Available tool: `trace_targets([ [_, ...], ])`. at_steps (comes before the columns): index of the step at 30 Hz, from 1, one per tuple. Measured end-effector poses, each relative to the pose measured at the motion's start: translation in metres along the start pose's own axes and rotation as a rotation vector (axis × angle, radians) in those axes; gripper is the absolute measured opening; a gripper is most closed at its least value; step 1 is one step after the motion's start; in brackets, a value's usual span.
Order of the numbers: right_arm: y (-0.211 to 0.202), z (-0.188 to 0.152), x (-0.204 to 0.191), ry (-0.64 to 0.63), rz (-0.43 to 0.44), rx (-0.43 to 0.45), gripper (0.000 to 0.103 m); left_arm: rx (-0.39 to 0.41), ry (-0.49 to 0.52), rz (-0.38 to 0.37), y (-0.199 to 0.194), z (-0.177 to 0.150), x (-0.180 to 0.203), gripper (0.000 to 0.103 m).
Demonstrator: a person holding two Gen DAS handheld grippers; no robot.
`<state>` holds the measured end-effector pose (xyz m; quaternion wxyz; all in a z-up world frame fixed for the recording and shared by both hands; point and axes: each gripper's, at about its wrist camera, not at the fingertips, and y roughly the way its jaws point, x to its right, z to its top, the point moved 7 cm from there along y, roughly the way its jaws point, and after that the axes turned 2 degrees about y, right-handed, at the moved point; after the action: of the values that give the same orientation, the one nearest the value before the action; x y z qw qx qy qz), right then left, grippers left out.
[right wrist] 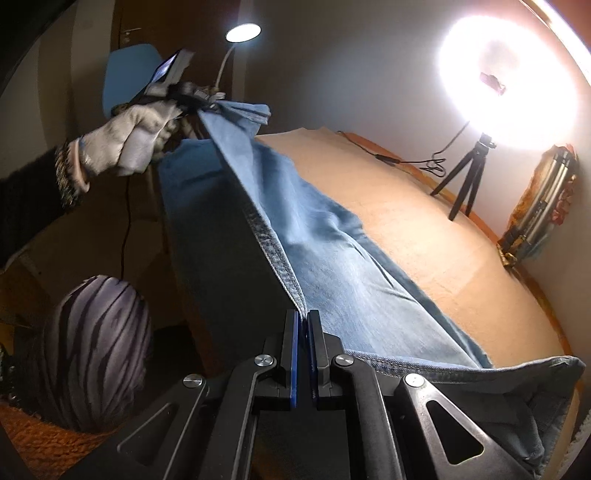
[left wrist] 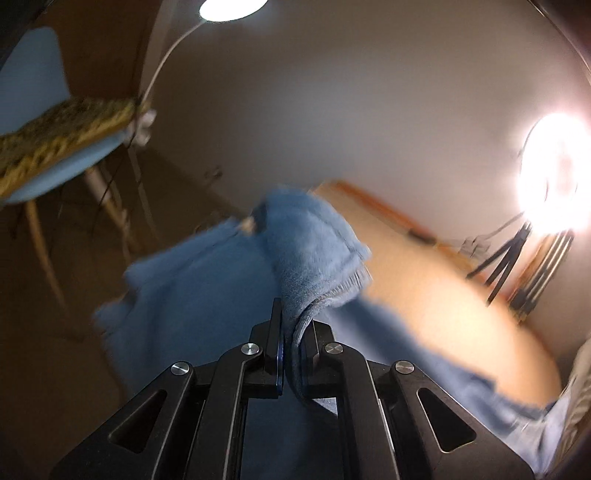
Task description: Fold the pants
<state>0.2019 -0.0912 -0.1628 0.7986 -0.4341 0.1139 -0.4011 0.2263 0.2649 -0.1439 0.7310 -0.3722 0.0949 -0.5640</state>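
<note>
Light blue denim pants are stretched taut in the air between my two grippers, one side draping onto the tan table. My right gripper is shut on the folded edge near the waistband. My left gripper is shut on the leg-hem end of the pants, with the frayed cuff flopping over its fingers. In the right wrist view the left gripper appears far off, held by a gloved hand, pinching the cloth's far end above the table's left edge.
A ring light on a black tripod stands at the table's back right, next to a stack of items against the wall. A blue chair with a yellow cushion and a desk lamp stand left of the table. A striped cushion lies at lower left.
</note>
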Motion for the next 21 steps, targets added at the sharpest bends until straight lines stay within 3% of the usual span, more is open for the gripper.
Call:
trace_targets([
  [4,0.015,-0.013,-0.016,-0.026,0.017,-0.056,0.002,-0.059,-0.07,0.018,0.014,-0.022,-0.027,0.01],
  [7,0.02,-0.018,-0.026,-0.051,0.013,-0.078,0.002,-0.039,-0.062,0.076,0.016,-0.022,-0.038,0.017],
  [11,0.023,-0.026,-0.027,-0.052,0.013,-0.115,0.002,-0.005,-0.106,0.111,0.009,-0.016,-0.062,0.017],
  [14,0.029,-0.031,-0.024,-0.044,0.021,-0.146,0.002,0.001,-0.085,0.143,0.008,-0.017,-0.074,0.017],
  [17,0.037,-0.029,-0.022,-0.064,0.017,-0.166,0.002,-0.008,-0.109,0.132,0.013,-0.017,-0.089,0.017],
  [21,0.047,-0.028,-0.02,-0.069,0.018,-0.197,0.002,-0.016,-0.188,0.054,0.018,-0.015,-0.109,0.017],
])
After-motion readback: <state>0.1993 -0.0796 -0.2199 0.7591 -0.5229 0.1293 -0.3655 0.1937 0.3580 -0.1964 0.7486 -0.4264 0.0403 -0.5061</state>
